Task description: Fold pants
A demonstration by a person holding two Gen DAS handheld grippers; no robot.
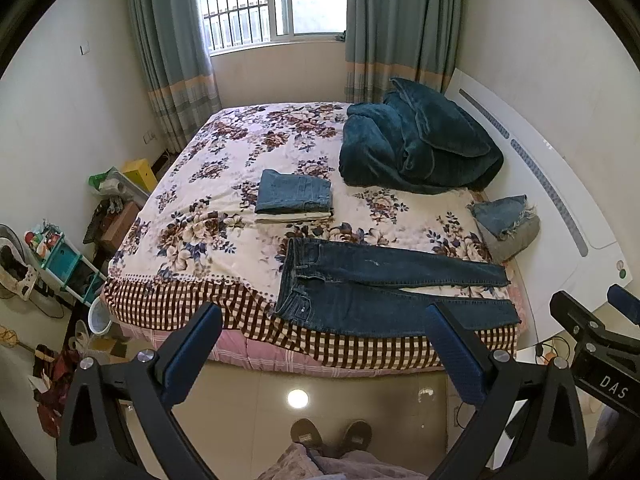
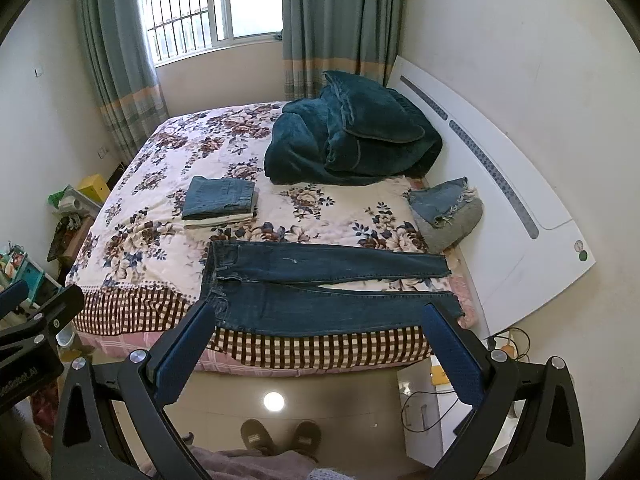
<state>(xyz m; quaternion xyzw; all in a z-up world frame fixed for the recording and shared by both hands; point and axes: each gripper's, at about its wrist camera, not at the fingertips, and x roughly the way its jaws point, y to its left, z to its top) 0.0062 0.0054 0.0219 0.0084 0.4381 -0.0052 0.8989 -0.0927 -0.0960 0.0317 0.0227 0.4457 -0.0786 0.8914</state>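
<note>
Dark blue jeans (image 1: 384, 292) lie flat along the near edge of the bed (image 1: 200, 220), waist to the left, both legs stretched to the right. They also show in the right wrist view (image 2: 328, 284). My left gripper (image 1: 324, 316) is open and empty, held back from the bed above the floor. My right gripper (image 2: 320, 316) is open and empty, also short of the bed edge. The right gripper's arm shows at the left wrist view's right edge (image 1: 592, 336).
A folded stack of jeans (image 1: 294, 196) lies mid-bed. A teal blanket heap (image 1: 416, 148) sits at the back right. A denim piece on a grey cushion (image 1: 506, 220) lies by the white headboard (image 1: 560, 200). Clutter and shelves (image 1: 60, 264) stand left of the bed.
</note>
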